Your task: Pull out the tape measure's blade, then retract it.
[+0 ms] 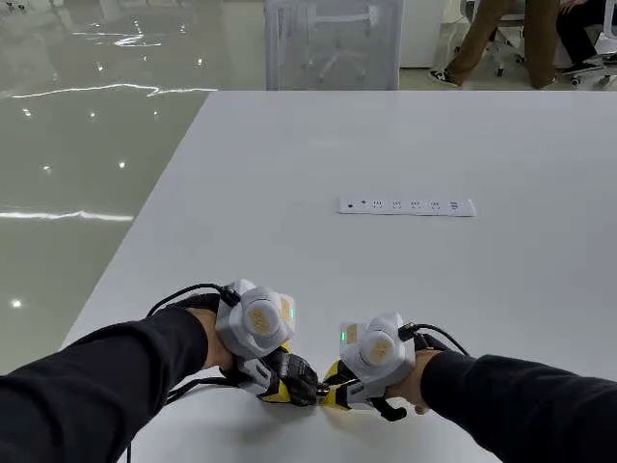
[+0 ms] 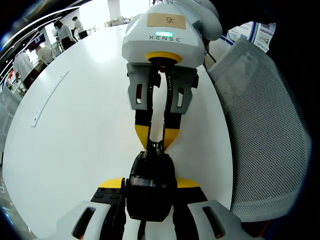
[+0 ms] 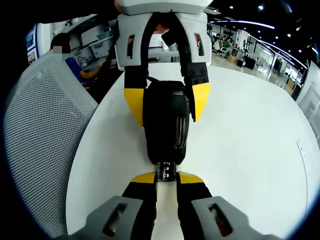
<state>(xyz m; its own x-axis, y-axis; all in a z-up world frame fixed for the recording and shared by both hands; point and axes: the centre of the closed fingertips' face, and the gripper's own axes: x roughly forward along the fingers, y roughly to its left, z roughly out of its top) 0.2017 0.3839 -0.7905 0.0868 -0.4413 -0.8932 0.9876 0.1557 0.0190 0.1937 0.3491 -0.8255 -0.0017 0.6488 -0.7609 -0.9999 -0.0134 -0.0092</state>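
Observation:
A black tape measure [image 1: 295, 377] sits low over the white table [image 1: 386, 145], near its front edge, between both grippers. My left gripper [image 2: 150, 183] is shut on the case [image 2: 150, 192], yellow fingertips on either side of it. Facing it, my right gripper [image 3: 165, 178] is shut on the blade's tip [image 3: 165, 170]. A very short printed stretch of blade shows outside the case [image 3: 167, 122]. In the head view the left gripper [image 1: 287, 379] and right gripper [image 1: 329, 390] almost touch. The right gripper [image 2: 156, 137] comes in from the top of the left gripper view.
A white power strip [image 1: 407, 206] lies flat near the table's middle. A grey mesh chair [image 2: 260, 130] stands close behind the front edge. At the far edge is a translucent chair back [image 1: 333, 43], with a seated person's legs [image 1: 501, 39] beyond.

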